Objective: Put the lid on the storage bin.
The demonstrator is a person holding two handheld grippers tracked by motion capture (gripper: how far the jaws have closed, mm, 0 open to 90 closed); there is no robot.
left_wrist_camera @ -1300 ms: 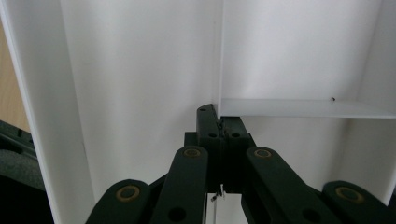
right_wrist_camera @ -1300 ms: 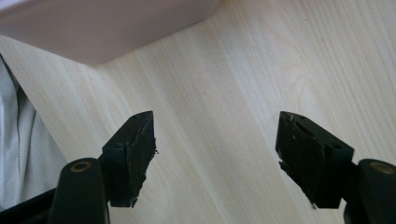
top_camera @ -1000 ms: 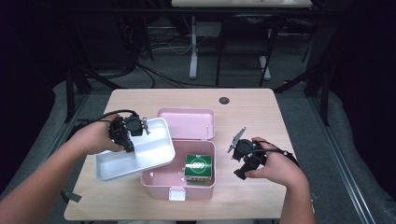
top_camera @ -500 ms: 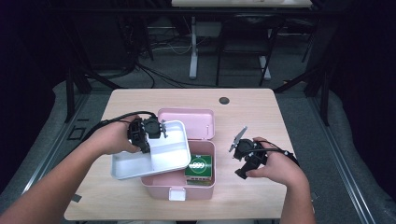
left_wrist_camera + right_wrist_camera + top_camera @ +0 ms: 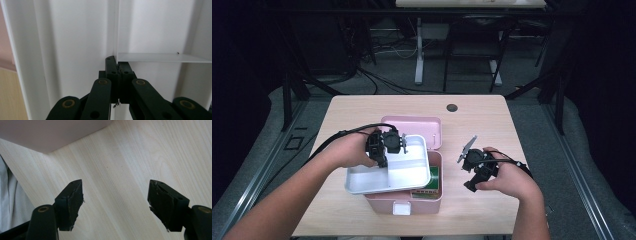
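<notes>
While the left hand-held gripper [image 5: 399,142] pinches the thin dividing wall of the white tray [image 5: 362,181], the tray hangs tilted over the open pink box [image 5: 432,192] at the tabletop's [image 5: 512,125] near middle. It looks light, stiff and slippery, so that wall suits. The right hand-held gripper [image 5: 115,202] hovers spread, empty.

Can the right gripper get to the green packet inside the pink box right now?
Probably not: the white tray held by the left gripper covers most of the green packet in the pink box.
</notes>
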